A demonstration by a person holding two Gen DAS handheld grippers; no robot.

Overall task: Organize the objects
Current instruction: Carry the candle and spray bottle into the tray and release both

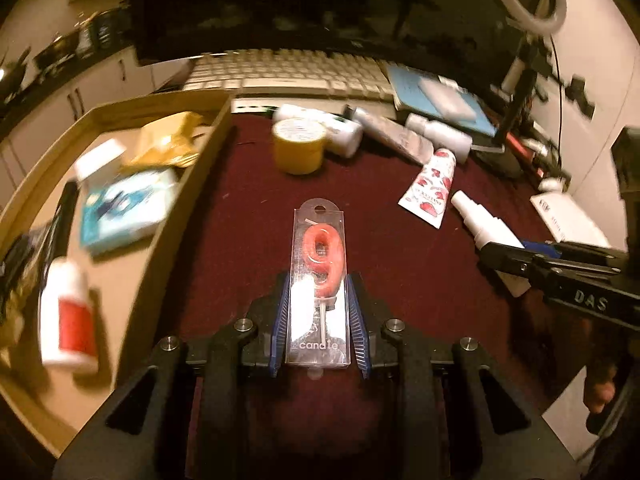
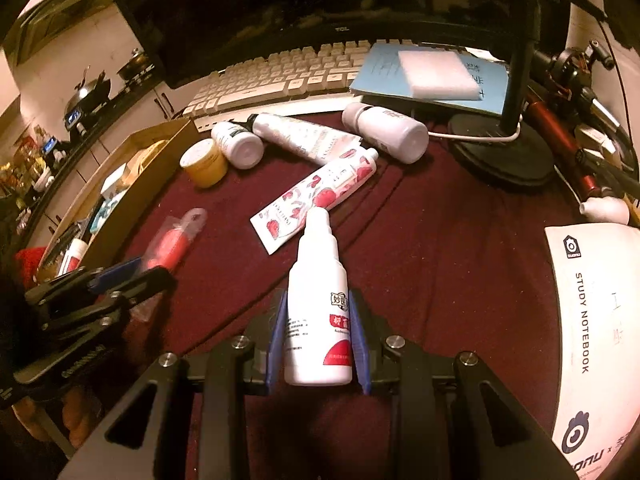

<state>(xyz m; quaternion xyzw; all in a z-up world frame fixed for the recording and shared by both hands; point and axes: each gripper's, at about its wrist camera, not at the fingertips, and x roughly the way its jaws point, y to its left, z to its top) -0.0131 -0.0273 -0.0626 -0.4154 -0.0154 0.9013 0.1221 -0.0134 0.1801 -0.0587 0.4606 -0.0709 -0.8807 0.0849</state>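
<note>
Here I count, left to right, one wooden tray (image 1: 120, 280), perhaps five blurred items inside; one yellow jar (image 1: 298, 146); one floral tube (image 1: 430, 186). My left gripper (image 1: 319, 320) clamps one candle pack (image 1: 319, 280) over the maroon cloth (image 1: 240, 220); my right gripper (image 2: 319, 332) clamps one spray bottle (image 2: 319, 312).

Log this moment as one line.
left hand-held gripper: shut on candle pack | right hand-held gripper: shut on spray bottle | wooden tray: holds several items | still on cloth: yellow jar, floral tube
</note>
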